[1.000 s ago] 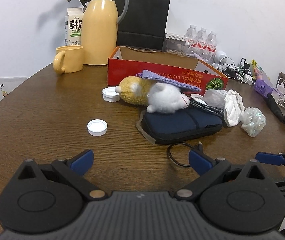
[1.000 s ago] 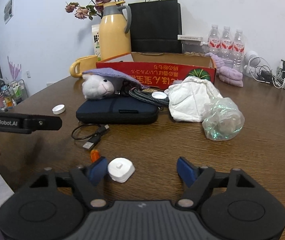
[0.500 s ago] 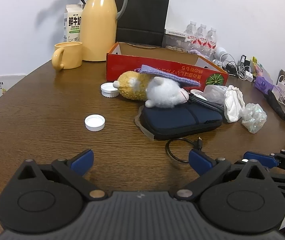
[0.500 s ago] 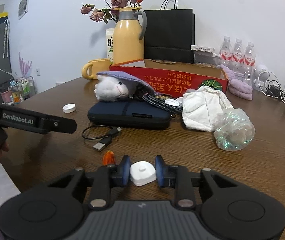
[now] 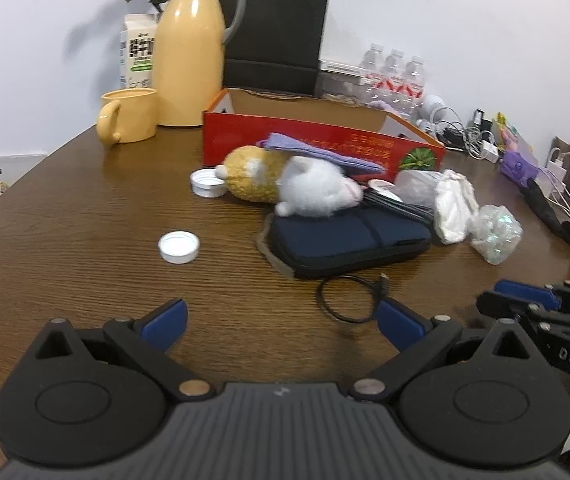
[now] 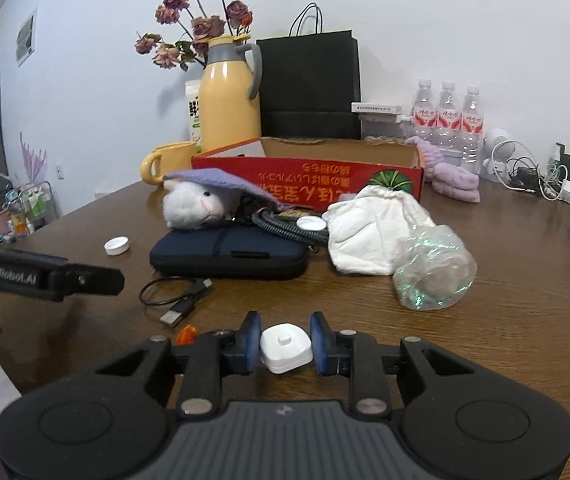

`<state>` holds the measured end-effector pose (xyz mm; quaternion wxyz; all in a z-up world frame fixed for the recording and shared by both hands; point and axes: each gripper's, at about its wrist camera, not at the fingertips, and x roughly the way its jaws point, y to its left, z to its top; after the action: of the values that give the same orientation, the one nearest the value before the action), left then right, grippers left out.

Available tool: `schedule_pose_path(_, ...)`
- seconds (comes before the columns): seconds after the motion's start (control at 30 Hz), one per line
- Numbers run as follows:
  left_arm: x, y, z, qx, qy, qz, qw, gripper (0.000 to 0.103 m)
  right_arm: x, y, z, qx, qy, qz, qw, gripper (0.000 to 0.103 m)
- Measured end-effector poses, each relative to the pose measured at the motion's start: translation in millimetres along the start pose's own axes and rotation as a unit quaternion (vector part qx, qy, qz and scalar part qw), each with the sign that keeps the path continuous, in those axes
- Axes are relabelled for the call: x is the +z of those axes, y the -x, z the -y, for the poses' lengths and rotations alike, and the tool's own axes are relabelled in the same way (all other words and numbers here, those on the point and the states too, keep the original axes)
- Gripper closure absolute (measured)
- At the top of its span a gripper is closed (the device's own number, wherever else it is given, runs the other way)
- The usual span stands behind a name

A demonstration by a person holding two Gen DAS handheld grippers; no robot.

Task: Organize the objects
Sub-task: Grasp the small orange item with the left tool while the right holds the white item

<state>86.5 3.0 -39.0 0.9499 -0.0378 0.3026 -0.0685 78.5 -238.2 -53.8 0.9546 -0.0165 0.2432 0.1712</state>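
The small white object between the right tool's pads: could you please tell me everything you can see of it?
The small white object is a rounded-square piece that looks like smooth hard plastic, with a small raised nub on its top face. It lies flat, nub upward, at the near edge of the wooden table. The right tool has just closed on it, a blue pad pressing each side. An orange bit lies just to its left, apart.

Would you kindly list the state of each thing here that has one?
right gripper: shut on the small white charger
left gripper: open, holding nothing
red cardboard box: open at the top
yellow thermos: upright, lid on
white bottle cap: loose on the table, hollow side up
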Motion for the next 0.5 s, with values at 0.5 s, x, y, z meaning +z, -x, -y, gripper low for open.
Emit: schedule_pose_path(0.5,-14,-8,74,-0.027,-0.039,-0.007,0.9988,0.0,6,10,24,0.007,0.011,0.014,1.0,0.078)
